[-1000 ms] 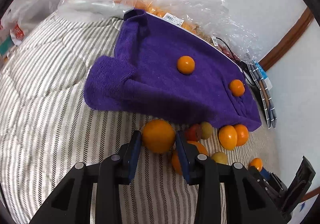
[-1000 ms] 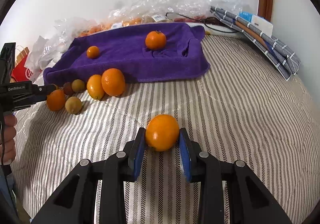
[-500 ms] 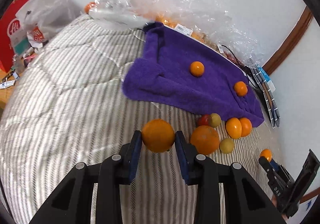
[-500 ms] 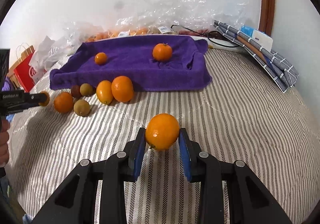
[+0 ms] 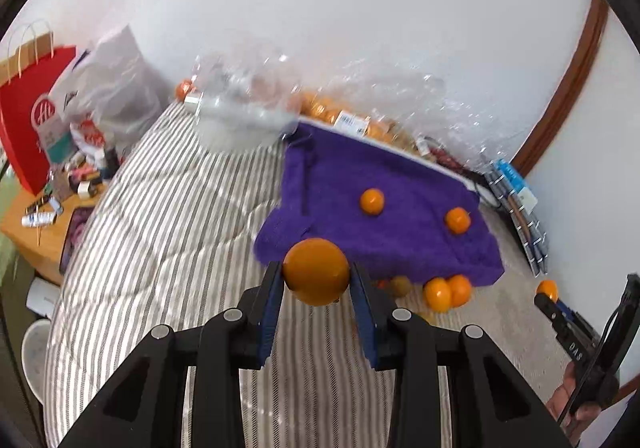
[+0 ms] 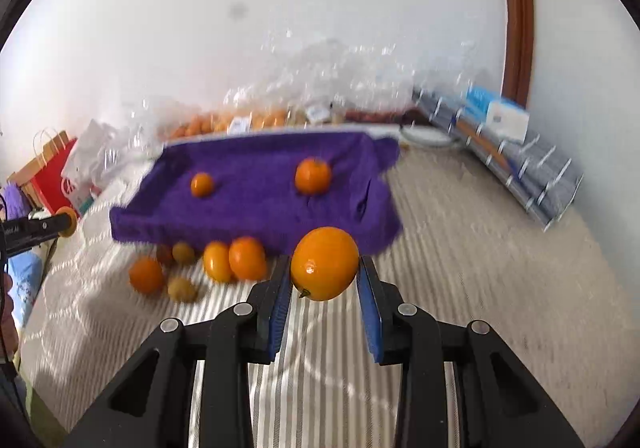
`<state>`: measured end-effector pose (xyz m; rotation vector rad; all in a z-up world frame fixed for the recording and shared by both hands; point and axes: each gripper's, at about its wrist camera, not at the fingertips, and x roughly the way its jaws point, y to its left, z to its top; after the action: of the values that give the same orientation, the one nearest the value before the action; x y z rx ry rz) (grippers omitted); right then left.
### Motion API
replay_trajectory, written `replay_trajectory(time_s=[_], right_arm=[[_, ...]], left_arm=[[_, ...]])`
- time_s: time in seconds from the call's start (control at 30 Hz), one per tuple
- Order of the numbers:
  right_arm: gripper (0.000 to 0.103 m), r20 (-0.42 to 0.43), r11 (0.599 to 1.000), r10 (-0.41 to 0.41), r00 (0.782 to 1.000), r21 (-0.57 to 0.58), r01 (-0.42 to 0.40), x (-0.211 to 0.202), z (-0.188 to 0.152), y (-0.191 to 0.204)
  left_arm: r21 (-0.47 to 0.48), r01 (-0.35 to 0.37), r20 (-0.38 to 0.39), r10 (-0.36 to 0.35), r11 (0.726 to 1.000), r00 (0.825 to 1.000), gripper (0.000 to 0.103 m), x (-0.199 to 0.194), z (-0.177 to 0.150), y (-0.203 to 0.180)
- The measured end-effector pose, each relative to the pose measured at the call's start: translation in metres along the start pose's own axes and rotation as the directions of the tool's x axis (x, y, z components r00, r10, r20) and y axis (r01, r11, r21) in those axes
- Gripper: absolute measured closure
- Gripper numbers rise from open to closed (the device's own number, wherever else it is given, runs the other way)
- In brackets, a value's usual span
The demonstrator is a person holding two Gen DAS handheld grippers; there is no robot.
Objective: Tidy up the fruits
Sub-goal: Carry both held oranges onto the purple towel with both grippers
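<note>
The left hand-held gripper (image 5: 316,286) clamps a round orange (image 5: 316,271) between its blue pads, lifted above the striped bed (image 5: 160,232); no stem shows. The right hand-held gripper (image 6: 324,282) grips a slightly oval fruit (image 6: 324,263), its long axis tilted and its stem end pointing down-left. Two small oranges (image 6: 312,175) lie apart on the purple towel (image 6: 256,200); a loose cluster (image 6: 234,258) sits just before its near edge.
</note>
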<state>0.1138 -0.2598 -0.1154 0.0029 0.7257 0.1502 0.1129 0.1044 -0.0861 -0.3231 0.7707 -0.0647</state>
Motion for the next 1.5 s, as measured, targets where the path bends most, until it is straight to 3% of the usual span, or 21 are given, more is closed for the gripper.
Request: replay_trajectory(time_s=[0.3, 0.73, 0.9, 1.13, 1.33, 1.5], right_arm=[[0.07, 0.022, 0.997, 0.022, 1.0, 0.074, -0.024, 0.017, 0.042, -0.016], [0.07, -0.018, 0.997, 0.017, 1.0, 0.081, -0.016, 0.085, 0.087, -0.019], [0.07, -0.029, 0.997, 0.009, 1.0, 0.083, -0.006, 0.115, 0.08, -0.02], [0.07, -0.12, 0.999, 0.013, 0.993, 0.042, -0.008, 0.153, 0.066, -0.018], [0.07, -0.155, 0.999, 0.027, 0.988, 0.048, -0.02, 0.163, 0.058, -0.021], [0.07, -0.149, 0.999, 0.023, 0.989, 0.036, -0.018, 0.165, 0.056, -0.018]], left_arm=[[-0.01, -0.007, 0.032, 0.007, 1.0, 0.999, 0.071, 0.016, 0.027, -0.008], [-0.018, -0.001, 0.042, 0.002, 1.0, 0.999, 0.071, 0.096, 0.07, -0.031], [-0.026, -0.014, 0.032, 0.015, 1.0, 0.999, 0.071, 0.128, 0.066, -0.026], [0.017, 0.003, -0.02, -0.003, 1.0, 1.0, 0.071, 0.152, 0.055, -0.029], [0.01, -0.01, -0.054, 0.011, 1.0, 0.998, 0.071, 0.166, 0.049, -0.026], [0.055, -0.055, -0.028, 0.057, 0.997, 0.998, 0.071, 0.168, 0.045, -0.031]])
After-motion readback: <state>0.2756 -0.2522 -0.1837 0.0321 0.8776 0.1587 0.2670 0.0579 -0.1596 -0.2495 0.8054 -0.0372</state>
